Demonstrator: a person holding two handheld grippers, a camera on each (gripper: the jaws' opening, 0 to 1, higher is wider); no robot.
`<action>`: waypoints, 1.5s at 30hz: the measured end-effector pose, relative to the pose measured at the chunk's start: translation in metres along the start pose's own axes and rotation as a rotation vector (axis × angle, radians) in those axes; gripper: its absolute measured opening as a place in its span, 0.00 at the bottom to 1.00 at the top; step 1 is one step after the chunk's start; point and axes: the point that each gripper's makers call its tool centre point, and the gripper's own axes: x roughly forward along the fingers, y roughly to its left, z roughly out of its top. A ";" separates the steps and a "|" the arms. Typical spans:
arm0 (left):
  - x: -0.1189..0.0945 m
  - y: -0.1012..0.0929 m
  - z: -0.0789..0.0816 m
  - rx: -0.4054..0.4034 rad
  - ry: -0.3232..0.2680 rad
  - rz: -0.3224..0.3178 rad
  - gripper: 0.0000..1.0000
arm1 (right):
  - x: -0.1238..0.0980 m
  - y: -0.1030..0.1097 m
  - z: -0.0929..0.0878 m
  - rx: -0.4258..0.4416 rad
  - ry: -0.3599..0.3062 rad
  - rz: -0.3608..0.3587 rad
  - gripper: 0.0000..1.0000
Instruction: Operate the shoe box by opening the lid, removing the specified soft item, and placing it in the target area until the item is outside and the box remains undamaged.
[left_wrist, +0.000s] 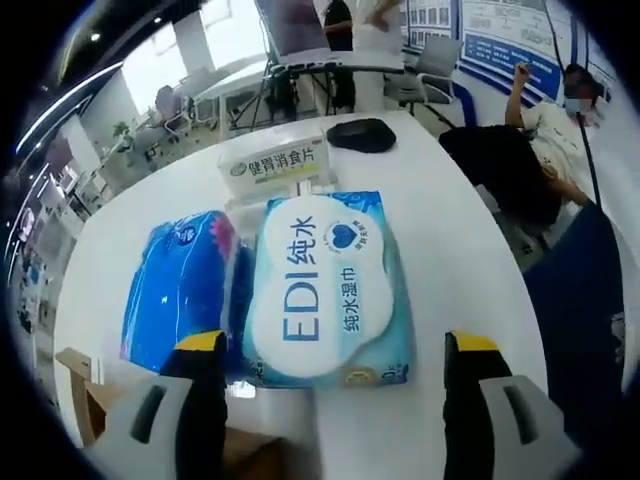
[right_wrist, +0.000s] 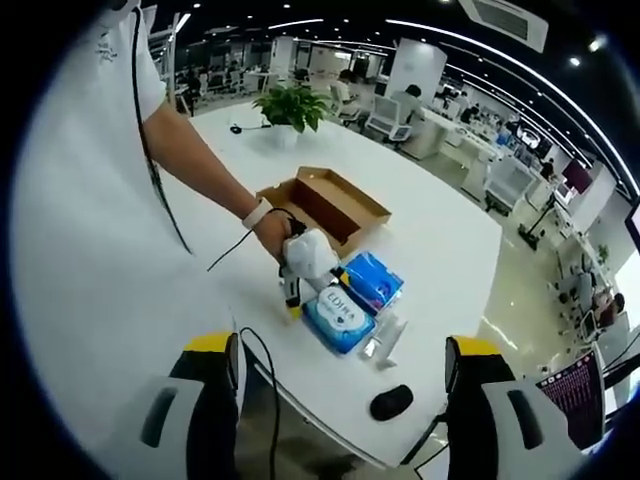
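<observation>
The shoe box (right_wrist: 325, 205) sits open at centre frame in the right gripper view, and the wet wipes pack (left_wrist: 330, 290) already lies out on the white table (left_wrist: 450, 230). The left gripper (left_wrist: 335, 360) straddles it wide open; the right gripper (right_wrist: 340, 365) hangs wide, empty. Little seems left.

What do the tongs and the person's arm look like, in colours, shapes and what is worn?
Each pair of tongs, left tongs and right tongs, has two broad black jaws with yellow tips on pale grey bodies. The person's arm shows a short white sleeve, a white wristband and a thin black cable.
</observation>
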 end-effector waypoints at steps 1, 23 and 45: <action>0.000 0.000 0.001 -0.005 -0.007 -0.002 0.99 | 0.000 0.000 -0.001 -0.003 0.006 -0.003 0.87; -0.096 0.010 0.024 -0.039 -0.141 0.135 0.99 | -0.002 0.001 0.004 -0.005 -0.020 -0.013 0.92; -0.207 0.045 -0.087 -0.173 -0.047 0.324 0.99 | 0.039 0.024 0.061 -0.048 -0.081 0.016 0.93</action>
